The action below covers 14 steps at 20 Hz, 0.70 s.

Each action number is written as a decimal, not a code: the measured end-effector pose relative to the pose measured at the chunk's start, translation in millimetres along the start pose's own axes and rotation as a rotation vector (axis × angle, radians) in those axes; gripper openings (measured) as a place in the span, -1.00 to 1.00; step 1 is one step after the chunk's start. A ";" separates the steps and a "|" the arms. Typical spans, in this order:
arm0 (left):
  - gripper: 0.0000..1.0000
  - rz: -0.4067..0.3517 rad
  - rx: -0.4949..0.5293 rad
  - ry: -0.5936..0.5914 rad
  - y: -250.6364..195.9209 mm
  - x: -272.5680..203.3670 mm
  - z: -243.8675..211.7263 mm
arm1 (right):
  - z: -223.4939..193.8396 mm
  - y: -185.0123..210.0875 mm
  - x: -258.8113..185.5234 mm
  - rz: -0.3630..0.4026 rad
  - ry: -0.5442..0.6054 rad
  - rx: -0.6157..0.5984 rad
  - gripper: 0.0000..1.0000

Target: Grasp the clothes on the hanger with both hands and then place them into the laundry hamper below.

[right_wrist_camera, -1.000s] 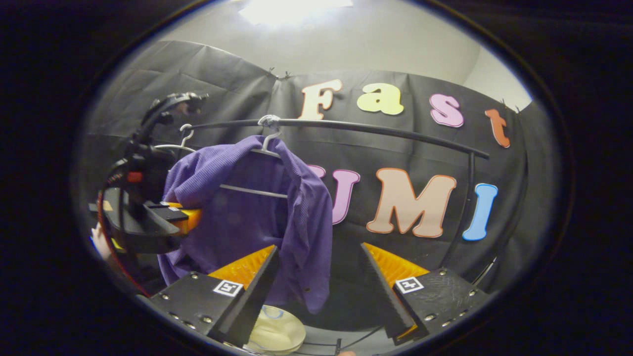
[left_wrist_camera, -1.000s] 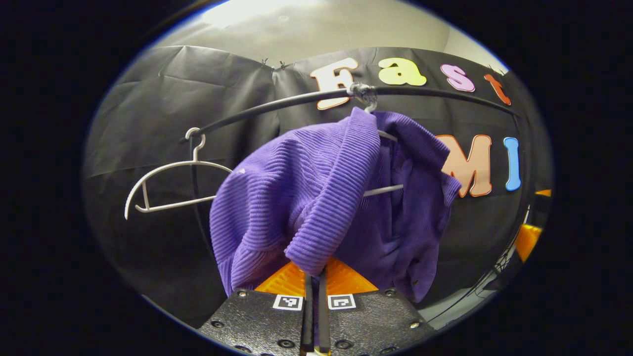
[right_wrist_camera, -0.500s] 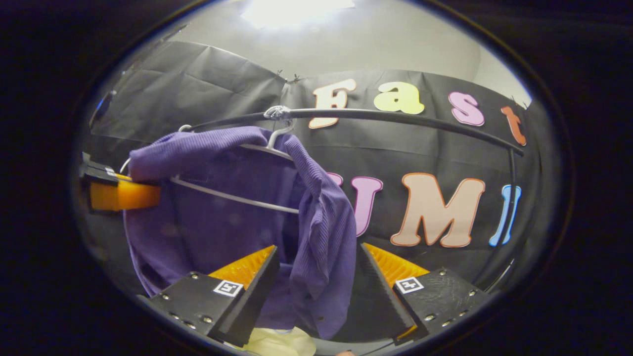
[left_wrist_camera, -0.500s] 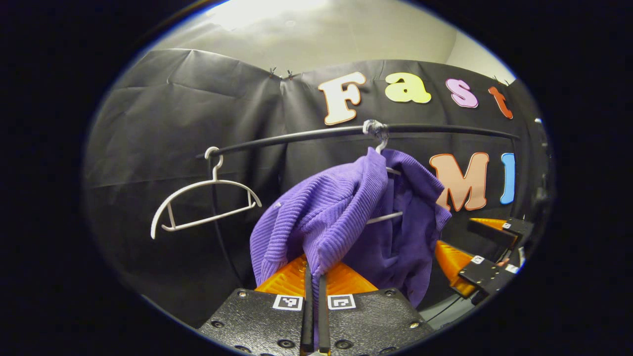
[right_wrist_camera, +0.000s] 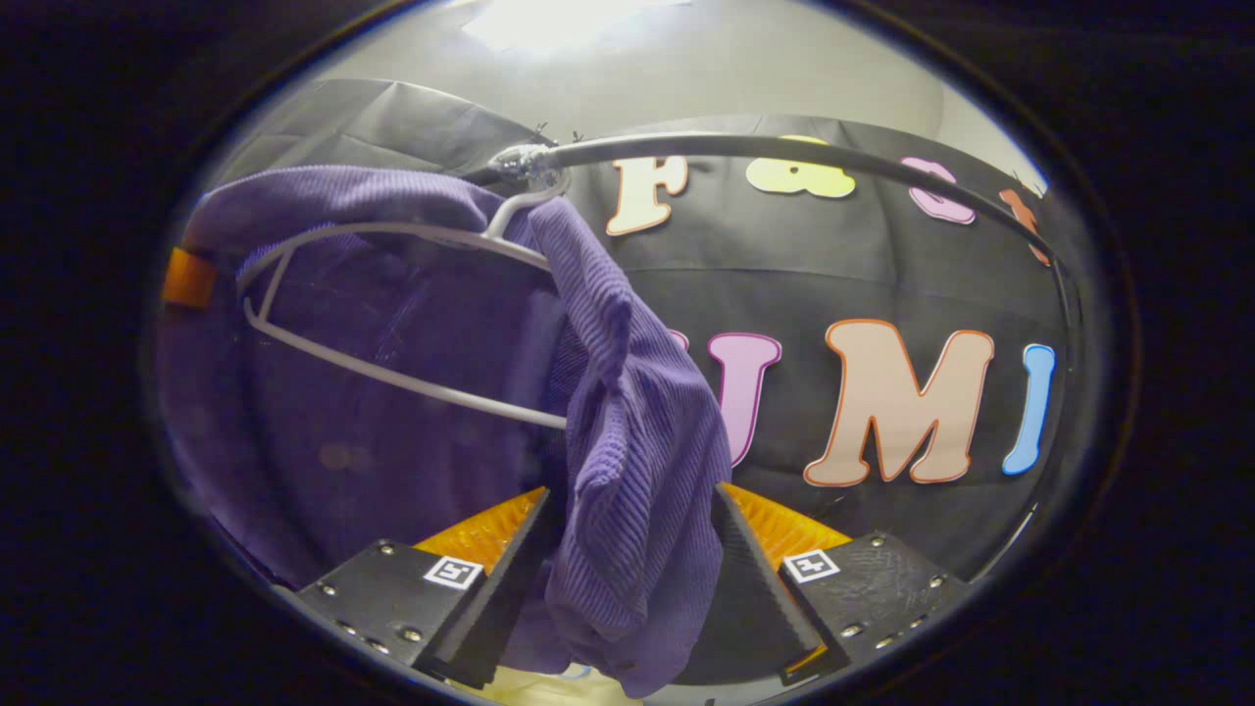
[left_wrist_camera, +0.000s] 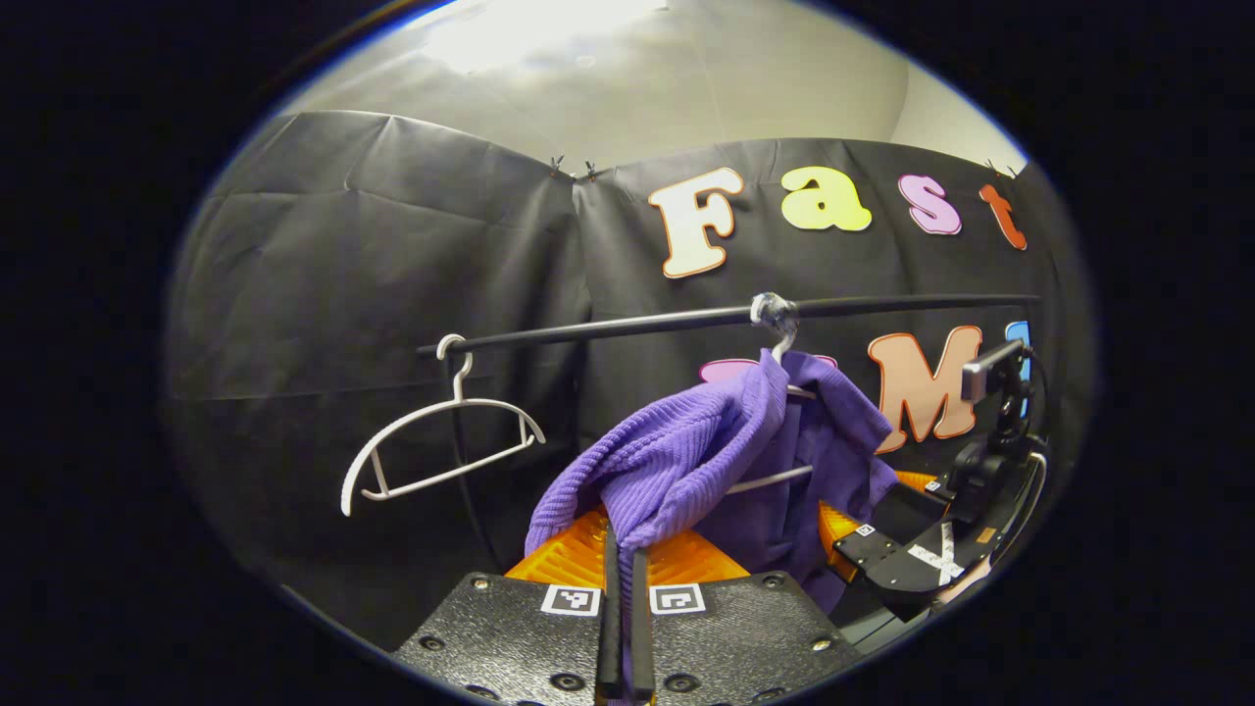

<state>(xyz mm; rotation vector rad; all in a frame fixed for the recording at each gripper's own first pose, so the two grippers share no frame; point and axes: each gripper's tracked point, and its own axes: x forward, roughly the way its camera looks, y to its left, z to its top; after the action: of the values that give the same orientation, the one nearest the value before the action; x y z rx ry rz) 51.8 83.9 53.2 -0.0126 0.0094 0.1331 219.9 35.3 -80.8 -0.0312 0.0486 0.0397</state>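
Purple top (right_wrist_camera: 627, 412): on hanger (right_wrist_camera: 392, 294) on rail (left_wrist_camera: 882, 304).
Left gripper (left_wrist_camera: 622, 608): fingers together, clamped on top's near fold.
Right gripper (right_wrist_camera: 627, 579): fingers apart, straddling hanging edge; should close firmly before lifting clear toward hamper.

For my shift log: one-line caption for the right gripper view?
Open right hand-held gripper straddles a hanging fold of the purple top, still draped on its hanger under the rail.

My right gripper (right_wrist_camera: 627, 579) stands open, purple garment (right_wrist_camera: 627, 471) hanging between its fingers; garment draped over white hanger (right_wrist_camera: 392, 373) on black rail (right_wrist_camera: 784, 149).
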 end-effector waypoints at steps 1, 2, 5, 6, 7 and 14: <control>-0.92 0.009 -0.001 -0.005 3.4 0.0 3.9 | -4.3 1.8 4.2 0.006 0.013 0.007 0.71; -0.89 0.015 -0.001 -0.015 5.8 1.5 8.5 | -8.0 3.6 9.3 0.008 0.023 0.014 0.52; -0.92 0.048 -0.003 -0.031 19.3 4.6 17.6 | -10.5 -3.3 11.9 -0.017 0.042 0.036 -0.08; -0.98 0.060 -0.006 -0.033 24.3 6.9 19.1 | -9.4 -9.0 13.5 -0.039 0.045 0.041 -0.28; -0.92 0.070 -0.009 -0.033 28.5 7.8 19.5 | -6.6 -16.1 13.5 -0.065 0.043 0.044 -0.48; -0.92 0.068 -0.041 -0.031 46.0 20.3 20.2 | 22.4 -69.9 22.3 -0.180 -0.034 0.037 -0.74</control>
<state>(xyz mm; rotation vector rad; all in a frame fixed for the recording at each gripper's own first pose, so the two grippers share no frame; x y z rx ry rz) 66.0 132.4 72.6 -0.0509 -0.0243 0.2019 246.0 -32.9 -57.4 0.0018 0.0123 -0.1401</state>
